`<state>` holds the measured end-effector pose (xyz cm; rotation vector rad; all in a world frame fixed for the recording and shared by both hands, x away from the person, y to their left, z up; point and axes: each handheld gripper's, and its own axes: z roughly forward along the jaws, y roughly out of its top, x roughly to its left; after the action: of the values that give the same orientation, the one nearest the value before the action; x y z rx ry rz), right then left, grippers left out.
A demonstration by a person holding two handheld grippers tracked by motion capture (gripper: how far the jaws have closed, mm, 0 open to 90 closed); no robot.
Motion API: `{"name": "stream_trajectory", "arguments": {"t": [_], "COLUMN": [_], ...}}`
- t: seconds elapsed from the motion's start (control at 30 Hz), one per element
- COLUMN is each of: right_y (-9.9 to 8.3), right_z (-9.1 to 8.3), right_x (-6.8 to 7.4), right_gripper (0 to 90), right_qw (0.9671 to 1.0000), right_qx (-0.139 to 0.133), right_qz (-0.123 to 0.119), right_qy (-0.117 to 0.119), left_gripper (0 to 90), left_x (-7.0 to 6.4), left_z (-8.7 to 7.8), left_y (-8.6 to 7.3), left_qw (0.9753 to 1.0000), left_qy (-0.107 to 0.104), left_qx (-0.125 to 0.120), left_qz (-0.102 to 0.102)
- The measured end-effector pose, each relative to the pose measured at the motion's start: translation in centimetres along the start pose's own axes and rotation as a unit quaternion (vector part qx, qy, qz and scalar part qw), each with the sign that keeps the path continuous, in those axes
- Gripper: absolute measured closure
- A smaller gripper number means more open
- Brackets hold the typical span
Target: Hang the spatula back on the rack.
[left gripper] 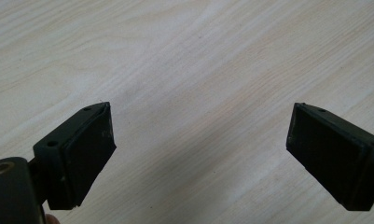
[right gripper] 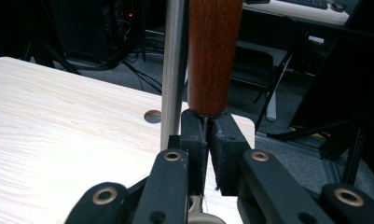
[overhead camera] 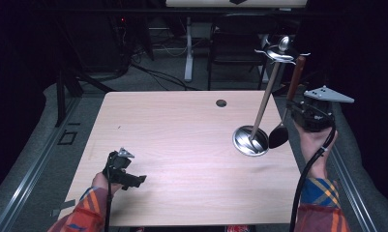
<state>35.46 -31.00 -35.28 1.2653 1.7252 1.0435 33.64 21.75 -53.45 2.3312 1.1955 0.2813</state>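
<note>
High view has the left gripper [overhead camera: 133, 180] near the table's [overhead camera: 182, 140] near-left edge, jaws spread wide over bare wood. Farther right, the right gripper [overhead camera: 292, 107] clamps a wooden-handled ladle [overhead camera: 279, 136], its dark bowl hanging just beside the steel stand's [overhead camera: 252, 139] round base.

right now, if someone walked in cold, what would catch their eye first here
First the tall metal stand rising from its round base at the table's right side, with the right gripper beside it shut on a wooden-handled ladle whose dark bowl hangs by the base. Then the left gripper, wide open over bare wood near the front left.
</note>
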Motion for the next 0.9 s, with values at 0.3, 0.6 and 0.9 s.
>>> {"name": "stream_trajectory", "arguments": {"t": [0.3, 0.6, 0.9], "right_y": [-0.1, 0.2, 0.1], "right_z": [0.9, 1.3, 1.9], "right_x": [0.0, 0.0, 0.1], "right_gripper": [84.4, 84.3, 84.0], "right_qw": [0.9999, 0.9999, 0.9999], "right_qx": [0.012, 0.013, 0.013], "right_qz": [-0.004, -0.004, -0.006], "right_qy": [0.001, 0.003, 0.002], "left_gripper": [7.5, 7.5, 8.3], "left_x": [0.0, 0.0, -0.1], "left_z": [0.0, 0.1, 0.2], "left_y": [-0.1, -0.1, -0.1], "left_qw": [1.0, 1.0, 1.0], "left_qy": [0.002, 0.001, 0.001], "left_qx": [0.002, 0.006, 0.008], "left_qz": [-0.002, 0.0, 0.002]}}
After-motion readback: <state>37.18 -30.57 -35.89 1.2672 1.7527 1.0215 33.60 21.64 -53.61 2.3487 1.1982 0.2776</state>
